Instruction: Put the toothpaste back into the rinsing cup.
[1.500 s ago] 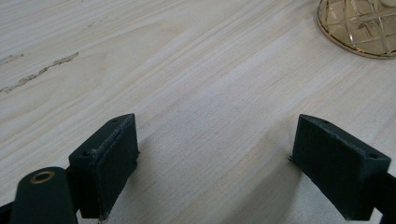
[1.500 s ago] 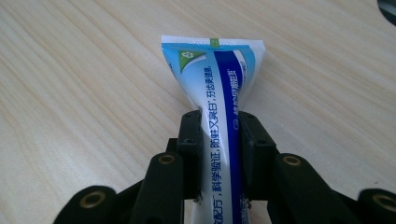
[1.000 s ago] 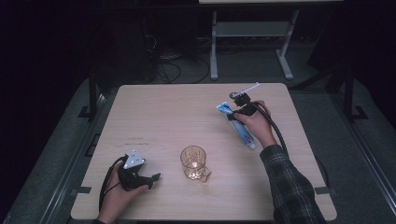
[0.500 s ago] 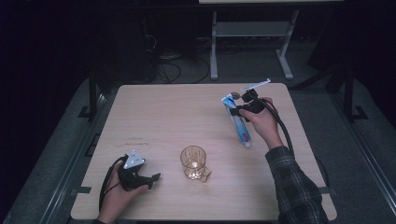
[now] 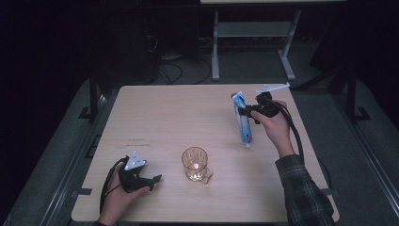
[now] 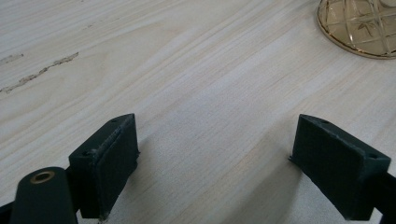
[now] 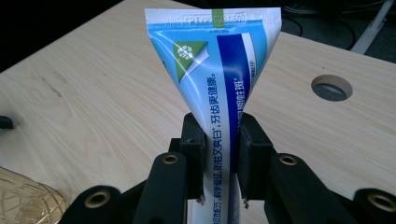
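Pale wood worktop stands in a dark room. Your right tongs are clamped on a blue tube, held off the worktop near its far right side, crimped end up. Your left tongs rest spread apart at the near left, beside an amber glass.

table: pale wood, round hole | on it: amber glass

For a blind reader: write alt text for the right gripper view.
The right gripper is shut on a blue-and-white toothpaste tube, crimped end up, over a light wooden table. A round hole lies beyond; an amber glass shows lower left.
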`<action>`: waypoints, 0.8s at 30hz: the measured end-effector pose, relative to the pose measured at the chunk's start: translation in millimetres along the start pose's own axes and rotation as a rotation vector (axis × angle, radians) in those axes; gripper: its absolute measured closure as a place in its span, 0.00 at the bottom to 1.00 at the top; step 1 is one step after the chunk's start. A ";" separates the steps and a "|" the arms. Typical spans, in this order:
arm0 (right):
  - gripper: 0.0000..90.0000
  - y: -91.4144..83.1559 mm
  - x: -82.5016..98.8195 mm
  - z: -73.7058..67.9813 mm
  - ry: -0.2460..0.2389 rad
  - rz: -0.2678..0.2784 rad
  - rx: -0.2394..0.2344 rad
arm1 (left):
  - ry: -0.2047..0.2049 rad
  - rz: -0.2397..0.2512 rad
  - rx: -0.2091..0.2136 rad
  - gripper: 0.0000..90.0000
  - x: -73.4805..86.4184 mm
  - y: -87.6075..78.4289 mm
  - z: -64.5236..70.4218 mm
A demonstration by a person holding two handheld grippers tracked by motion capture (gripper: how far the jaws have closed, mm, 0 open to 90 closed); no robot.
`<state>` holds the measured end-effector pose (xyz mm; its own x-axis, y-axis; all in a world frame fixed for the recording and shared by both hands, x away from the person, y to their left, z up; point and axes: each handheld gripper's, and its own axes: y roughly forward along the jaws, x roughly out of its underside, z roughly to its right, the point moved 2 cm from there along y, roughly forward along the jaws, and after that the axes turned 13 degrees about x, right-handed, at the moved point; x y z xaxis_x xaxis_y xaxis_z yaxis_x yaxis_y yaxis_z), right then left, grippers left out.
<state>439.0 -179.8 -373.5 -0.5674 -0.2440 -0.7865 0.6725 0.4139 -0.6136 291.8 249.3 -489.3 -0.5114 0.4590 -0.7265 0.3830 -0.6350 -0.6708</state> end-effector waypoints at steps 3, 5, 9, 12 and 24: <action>0.83 -6.8 3.2 3.1 0.013 0.036 -0.007 | 0.000 0.000 0.000 0.15 0.0 0.0 0.0; 0.83 -11.1 4.5 4.0 0.017 0.053 -0.011 | 0.000 -0.001 0.000 0.15 0.0 0.0 0.0; 0.83 -20.1 7.2 3.0 0.017 0.093 -0.027 | 0.000 0.000 0.000 0.15 0.0 0.0 0.0; 0.83 -25.9 9.6 0.5 0.015 0.118 -0.032 | 0.000 0.000 0.000 0.15 0.0 0.0 0.0; 0.83 -45.3 13.6 -8.8 0.017 0.196 -0.075 | -0.001 -0.001 0.001 0.15 0.0 0.0 0.0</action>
<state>396.6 -194.1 -355.8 -0.4376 -0.1381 -0.8885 0.7339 0.5161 -0.4416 291.7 249.3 -489.2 -0.5122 0.4592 -0.7258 0.3822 -0.6350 -0.6714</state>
